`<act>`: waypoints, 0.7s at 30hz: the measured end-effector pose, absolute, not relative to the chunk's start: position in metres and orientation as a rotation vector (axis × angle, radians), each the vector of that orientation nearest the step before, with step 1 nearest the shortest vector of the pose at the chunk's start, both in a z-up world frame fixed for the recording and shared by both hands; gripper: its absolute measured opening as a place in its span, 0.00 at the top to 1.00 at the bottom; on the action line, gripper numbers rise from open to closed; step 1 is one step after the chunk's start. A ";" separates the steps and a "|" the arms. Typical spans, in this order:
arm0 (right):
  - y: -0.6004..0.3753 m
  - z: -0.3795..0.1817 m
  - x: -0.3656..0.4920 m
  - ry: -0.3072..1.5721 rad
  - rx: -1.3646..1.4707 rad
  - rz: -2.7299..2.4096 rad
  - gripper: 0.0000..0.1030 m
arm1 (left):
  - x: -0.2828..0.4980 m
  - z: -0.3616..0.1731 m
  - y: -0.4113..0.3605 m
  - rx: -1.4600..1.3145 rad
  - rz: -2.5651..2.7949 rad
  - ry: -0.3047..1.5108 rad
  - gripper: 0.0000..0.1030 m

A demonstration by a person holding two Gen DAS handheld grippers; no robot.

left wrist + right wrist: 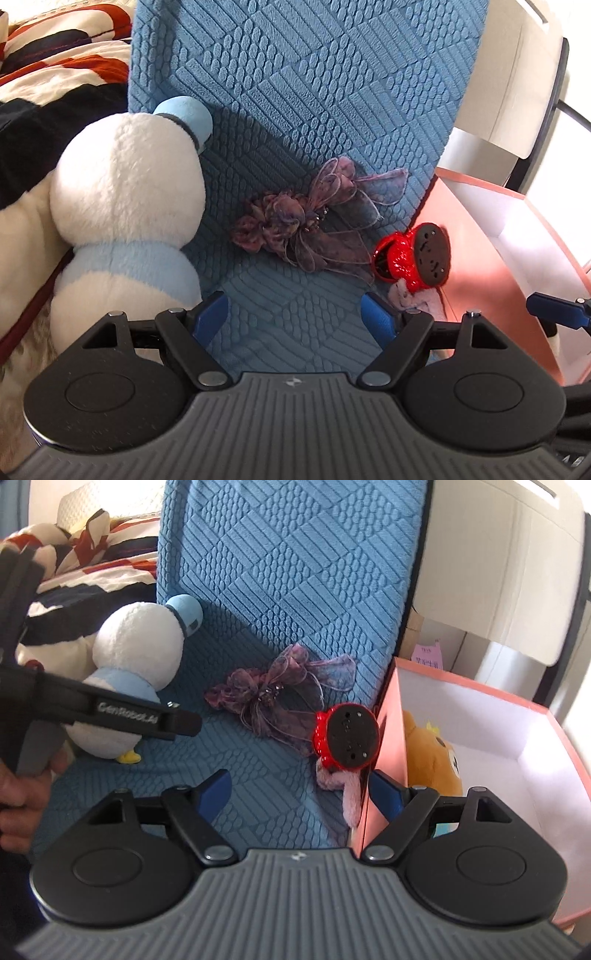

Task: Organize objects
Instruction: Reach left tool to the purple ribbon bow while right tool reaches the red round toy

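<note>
A white and light-blue plush duck (pixel 125 206) (pixel 136 672) lies on the left of a blue textured cushion (pixel 295 92) (pixel 288 572). A purple gauze bow (pixel 306 218) (pixel 273 698) lies in the middle. A red toy with a dark round base (pixel 413 258) (pixel 347 738) lies against the pink box (pixel 491 266) (pixel 384 746), with a small pink plush piece (pixel 347 790) below it. An orange plush (pixel 432 760) sits inside the box. My left gripper (pixel 295 317) is open and empty over the cushion. My right gripper (pixel 299 794) is open and empty, straddling the box wall.
A patterned red, white and dark blanket (pixel 55 55) (pixel 92 554) lies at the back left. A white chair or furniture piece (pixel 517 81) (pixel 498 572) stands behind the box. The left gripper's body (pixel 110 712) crosses the left of the right wrist view.
</note>
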State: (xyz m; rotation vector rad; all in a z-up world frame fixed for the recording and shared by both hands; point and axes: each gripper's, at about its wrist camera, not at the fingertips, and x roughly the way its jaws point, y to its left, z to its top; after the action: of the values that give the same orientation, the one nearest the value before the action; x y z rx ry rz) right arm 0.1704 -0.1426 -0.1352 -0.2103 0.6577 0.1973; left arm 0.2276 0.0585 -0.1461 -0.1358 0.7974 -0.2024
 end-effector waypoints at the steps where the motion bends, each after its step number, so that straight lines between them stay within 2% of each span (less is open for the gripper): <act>1: -0.140 -0.137 0.172 0.653 -0.231 0.199 0.19 | 0.232 -0.146 0.059 -0.130 -0.205 0.800 0.20; 9: -0.119 -0.144 0.192 0.584 -0.374 0.199 0.21 | 0.269 -0.152 0.061 -0.106 -0.248 0.815 0.23; 13: -0.112 -0.153 0.215 0.597 -0.432 0.166 0.24 | 0.291 -0.158 0.059 -0.113 -0.273 0.840 0.28; 21: -0.095 -0.175 0.251 0.608 -0.561 0.084 0.26 | 0.331 -0.173 0.053 -0.114 -0.295 0.882 0.32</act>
State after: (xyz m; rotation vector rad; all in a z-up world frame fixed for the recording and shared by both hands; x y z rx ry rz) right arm 0.2514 -0.0952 -0.1746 -0.5614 0.6076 0.0841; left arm 0.3312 0.0526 -0.1731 -0.1139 0.8821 -0.2947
